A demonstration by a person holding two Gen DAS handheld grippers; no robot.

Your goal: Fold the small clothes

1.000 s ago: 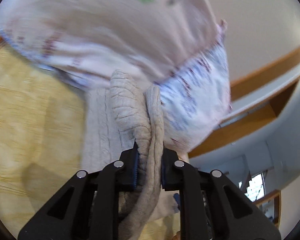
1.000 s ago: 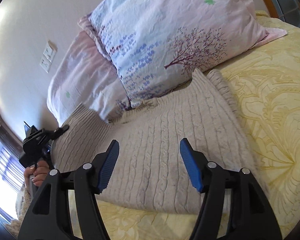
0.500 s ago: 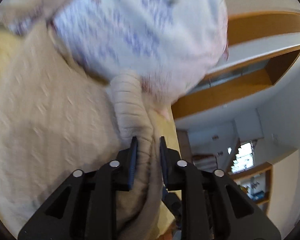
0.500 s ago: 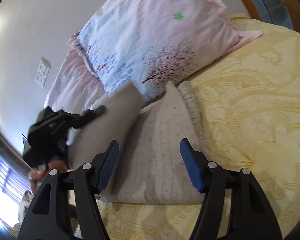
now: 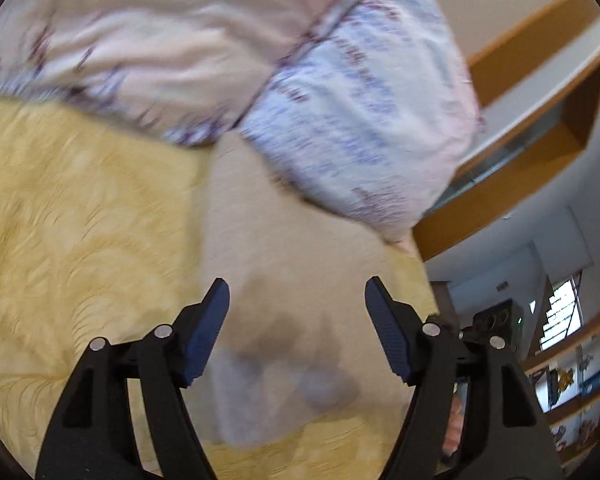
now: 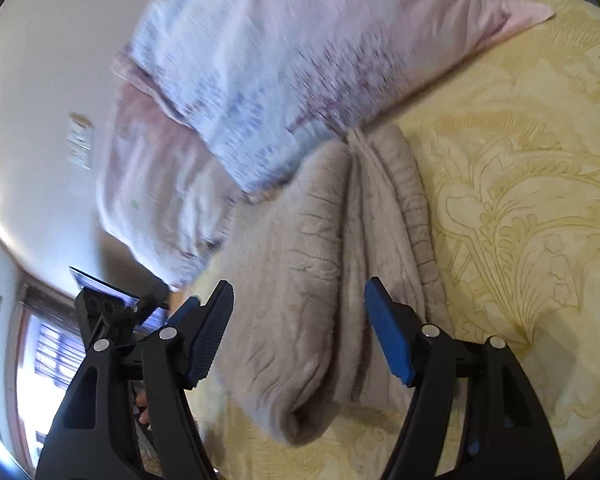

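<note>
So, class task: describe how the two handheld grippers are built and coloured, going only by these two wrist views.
Both match. The left gripper has two angular black plastic arms with triangular cut-outs, silver round pivot screws and ribbed blue pads on the fingertips. The right gripper shows the same black frame, silver screws and brighter blue ribbed pads. No cables, markings or sleeves are visible.

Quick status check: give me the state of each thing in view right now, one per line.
Beige knit sweater: folded lengthwise into a narrow bundle, lying on the bedspread, far end against the pillows.
Left gripper: jaws opening, gripping nothing, sweater below.
Right gripper: jaws opening, empty, over the sweater.
Pillows: stacked at the bed's head.
Yellow bedspread: spread flat.
</note>
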